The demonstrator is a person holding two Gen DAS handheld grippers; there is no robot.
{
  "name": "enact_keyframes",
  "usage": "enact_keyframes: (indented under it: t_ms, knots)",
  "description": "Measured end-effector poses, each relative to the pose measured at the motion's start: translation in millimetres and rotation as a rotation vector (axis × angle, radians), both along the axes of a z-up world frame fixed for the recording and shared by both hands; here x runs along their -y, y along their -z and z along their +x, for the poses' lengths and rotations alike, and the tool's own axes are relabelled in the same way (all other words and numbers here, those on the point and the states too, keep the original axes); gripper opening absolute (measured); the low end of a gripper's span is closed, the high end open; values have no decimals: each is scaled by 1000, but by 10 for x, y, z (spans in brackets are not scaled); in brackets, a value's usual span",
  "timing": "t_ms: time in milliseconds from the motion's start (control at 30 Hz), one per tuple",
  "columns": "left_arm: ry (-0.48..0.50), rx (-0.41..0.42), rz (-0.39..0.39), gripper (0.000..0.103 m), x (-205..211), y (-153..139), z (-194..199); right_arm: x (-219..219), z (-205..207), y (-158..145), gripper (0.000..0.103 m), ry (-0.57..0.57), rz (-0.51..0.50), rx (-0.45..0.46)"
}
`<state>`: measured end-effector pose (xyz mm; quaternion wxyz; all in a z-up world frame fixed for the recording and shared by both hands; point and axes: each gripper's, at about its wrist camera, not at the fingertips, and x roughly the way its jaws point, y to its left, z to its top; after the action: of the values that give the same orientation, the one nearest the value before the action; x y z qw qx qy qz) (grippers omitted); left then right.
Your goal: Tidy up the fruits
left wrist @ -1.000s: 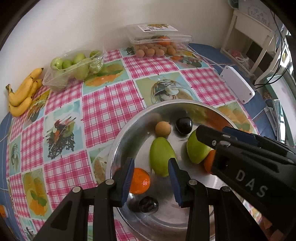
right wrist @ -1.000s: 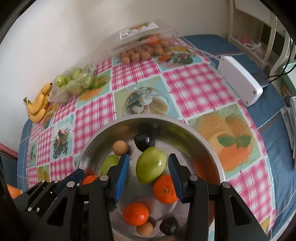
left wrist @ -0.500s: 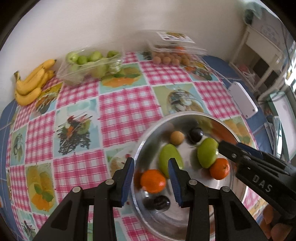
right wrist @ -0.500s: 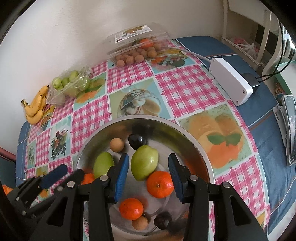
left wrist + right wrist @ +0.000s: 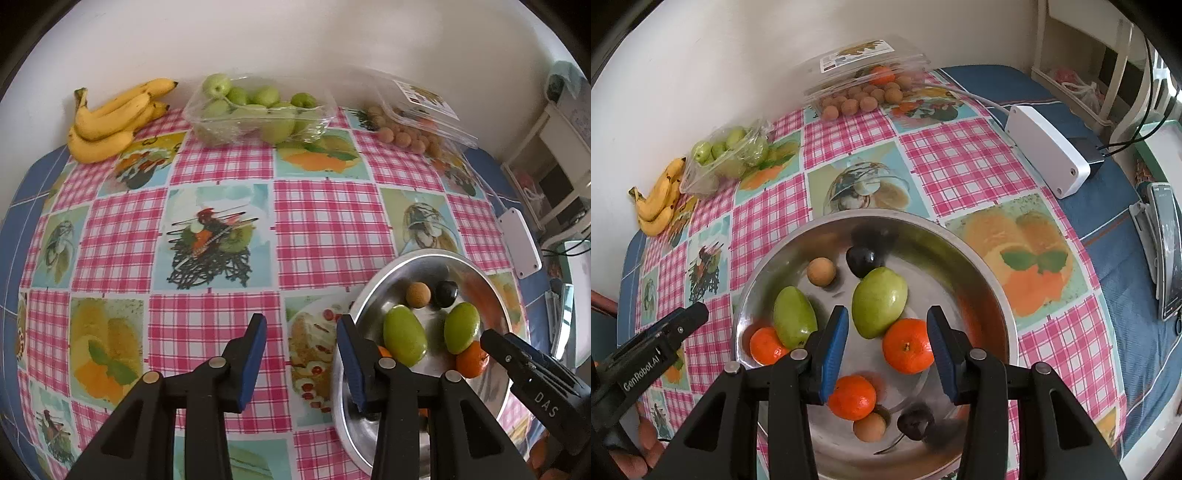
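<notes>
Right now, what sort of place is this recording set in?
Probably a home dining or kitchen table: a checked fruit-print tablecloth, bananas against the wall, and a metal bowl of mixed fruit.

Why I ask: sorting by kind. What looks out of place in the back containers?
An orange fruit sits inside the lidded clear container among small tan round fruits; some of those lie outside on the tablecloth.

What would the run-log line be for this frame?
left gripper: open, empty, over tablecloth | right gripper: open, empty, above bowl | bowl: oranges, green fruits, unsorted
</notes>
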<state>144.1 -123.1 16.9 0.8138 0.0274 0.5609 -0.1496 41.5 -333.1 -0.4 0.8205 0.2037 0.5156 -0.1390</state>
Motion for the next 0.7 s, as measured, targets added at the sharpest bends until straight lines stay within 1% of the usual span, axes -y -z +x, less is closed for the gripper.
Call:
enact_keyframes:
  t_ms: [100,133,167,233,300,367,467,500,600,700]
  knots:
    - [-5,-5,0,43,-21,13,6,-35,23,23,46,-11,0,-10]
    - [-6,-6,2,45,-23,16,6,-44,31,34,46,-14,0,-14]
    - [-9,-8,6,53,-24,21,8,-51,36,40,46,-15,-1,-17]
    - [-20,-7,21,65,-33,36,15,-56,47,52,46,-11,-8,-26]
    - [-25,-14,31,66,-40,58,24,-57,55,70,46,-4,-14,-35]
    - [-34,-24,43,74,-56,93,31,-54,65,95,46,3,-16,-46]
    - [-54,-33,58,75,-89,135,51,-50,80,152,49,9,-15,-68]
    - [-58,-35,60,75,-97,144,54,-48,84,169,52,10,-12,-73]
    - [-70,-41,72,78,-121,174,65,-53,94,203,54,9,-8,-79]
    - [-71,-44,83,78,-123,198,69,-65,101,216,67,8,-6,-83]
